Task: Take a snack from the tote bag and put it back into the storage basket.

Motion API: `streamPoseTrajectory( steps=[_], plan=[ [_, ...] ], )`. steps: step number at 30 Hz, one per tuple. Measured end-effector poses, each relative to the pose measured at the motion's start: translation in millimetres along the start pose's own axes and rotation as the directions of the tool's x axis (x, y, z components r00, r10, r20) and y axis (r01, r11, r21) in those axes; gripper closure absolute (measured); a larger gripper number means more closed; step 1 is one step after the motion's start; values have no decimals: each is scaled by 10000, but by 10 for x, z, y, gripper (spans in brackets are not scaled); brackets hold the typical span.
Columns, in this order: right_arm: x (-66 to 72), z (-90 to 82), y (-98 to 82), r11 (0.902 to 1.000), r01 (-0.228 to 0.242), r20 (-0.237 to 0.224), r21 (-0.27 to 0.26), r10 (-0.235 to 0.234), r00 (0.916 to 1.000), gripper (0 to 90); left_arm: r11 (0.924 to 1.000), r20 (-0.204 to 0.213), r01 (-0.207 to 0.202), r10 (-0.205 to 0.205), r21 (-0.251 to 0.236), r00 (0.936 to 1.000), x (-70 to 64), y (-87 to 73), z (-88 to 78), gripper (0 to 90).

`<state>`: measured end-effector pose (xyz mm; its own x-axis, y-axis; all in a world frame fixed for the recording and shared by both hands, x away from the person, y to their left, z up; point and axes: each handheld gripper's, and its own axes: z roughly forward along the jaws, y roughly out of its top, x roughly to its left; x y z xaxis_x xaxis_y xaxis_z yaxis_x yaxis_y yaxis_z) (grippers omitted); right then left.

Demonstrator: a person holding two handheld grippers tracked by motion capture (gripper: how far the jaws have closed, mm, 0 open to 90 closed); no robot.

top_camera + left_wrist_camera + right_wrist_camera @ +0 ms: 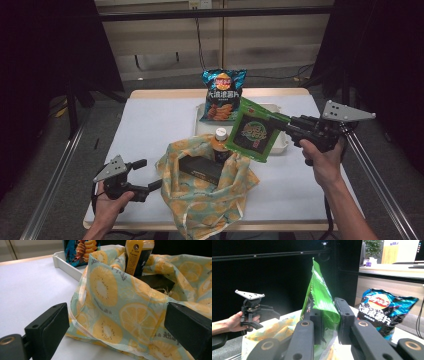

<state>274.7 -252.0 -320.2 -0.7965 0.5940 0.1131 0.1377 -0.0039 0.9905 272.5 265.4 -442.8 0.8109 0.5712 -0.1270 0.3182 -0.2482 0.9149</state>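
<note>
- The jaws of the right gripper are clamped on the edge of the green snack bag, which hangs in the air above the near rim of the white tray and just beyond the mouth of the fabric bag. A grip at the crimped seam leaves the body of the pouch free to drop into the opening.
- The jaws of the left gripper stand wide apart, holding nothing, beside the fabric bag on the side toward the left edge of the worktop. In the left gripper view the cloth lies between the two pads but neither presses on it; judged from this, the gripper is placed to steady or spread the opening.
- The fabric bag sits near the front edge of the worktop, at its middle. It is thin, soft, creased cloth printed with citrus slices, slumped and open at the top.
- A bottle with an orange cap stands upright inside it, beside a dark flat box.
- The green snack bag is glossy foil film, flat, with a serrated seam.
- A blue crisp bag, puffed and shiny, leans upright at the far side of the tray, toward the back edge.
</note>
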Motion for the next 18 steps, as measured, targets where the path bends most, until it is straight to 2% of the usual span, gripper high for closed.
streamPoseTrajectory(
  steps=[1, 6, 8, 10, 14, 18],
  plan=[
    [-33, -20, -12, 10000, 58, 52, 68, -59, 10000, 778, 10000, 139, 36, -35, -48, 9999, 5, -3, 4, 56],
    [-125, -56, -41, 9999, -83, 288, 114, 80, 9996, 780, 10000, -71, 59, -59, -62, 10000, 16, -1, -22, 56],
    [-161, -64, -48, 9997, -79, 470, 235, 68, 9989, 781, 9998, 38, 110, -110, -138, 9999, 25, -5, -20, 56],
    [-194, -57, -59, 9996, -35, 495, 296, 20, 9988, 782, 10000, -128, 62, -63, -54, 9999, 17, -1, -24, 56],
    [-287, -42, -88, 9991, -82, 698, 404, 53, 9975, 784, 9999, 25, 112, -112, -78, 9999, 23, -11, -6, 56],
    [-399, -22, -119, 9985, -120, 981, 536, 67, 9952, 784, 9999, -40, 111, -111, -42, 9999, 33, -15, -16, 56]
  ],
)
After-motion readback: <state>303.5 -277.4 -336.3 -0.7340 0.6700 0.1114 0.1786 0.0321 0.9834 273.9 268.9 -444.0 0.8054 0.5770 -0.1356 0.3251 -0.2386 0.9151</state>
